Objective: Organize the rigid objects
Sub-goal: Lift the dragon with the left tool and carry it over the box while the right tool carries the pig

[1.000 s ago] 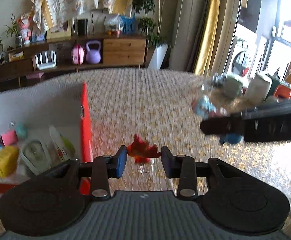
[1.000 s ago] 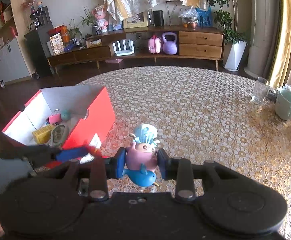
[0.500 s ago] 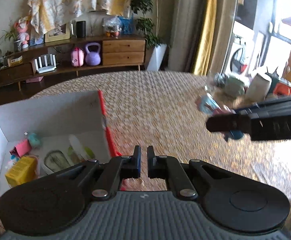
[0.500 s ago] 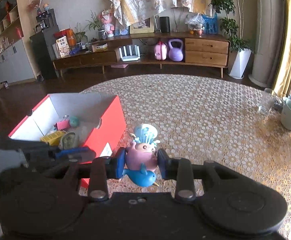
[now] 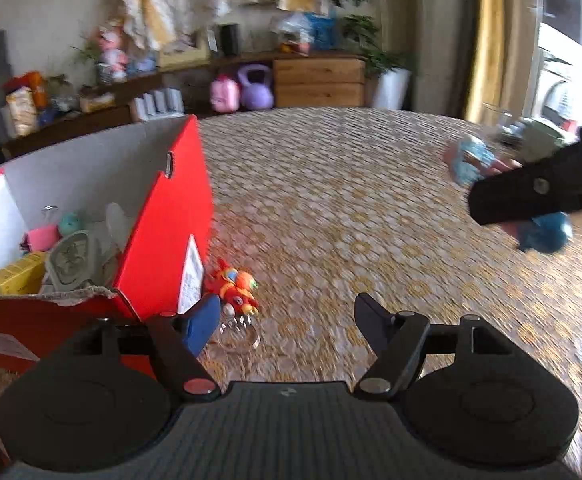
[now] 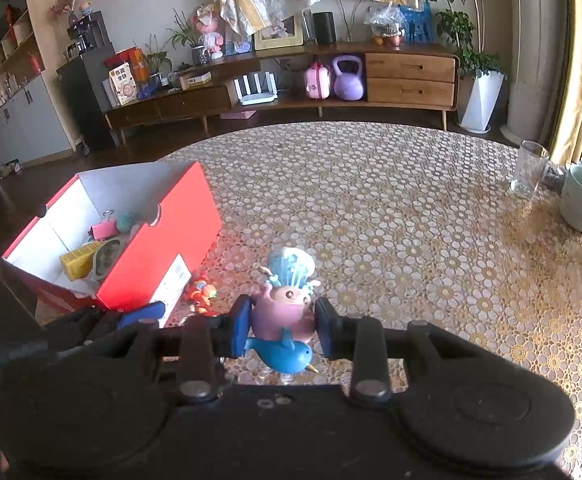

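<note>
Only a blurred white label [image 5: 192,278] shows on the red box [image 5: 163,236]; left claw [image 5: 287,318] just opened, empty; right claw [image 6: 281,326] grips pink figurine [image 6: 283,314]

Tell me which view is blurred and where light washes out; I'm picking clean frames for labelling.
Left wrist view: motion-smeared throughout, tablecloth streaked, held toy on the right fuzzy, window blown out. Right wrist view: sharp, pig toy and box crisp, only the far right by the curtain bright. Both bend straight lines at the edges.
</note>
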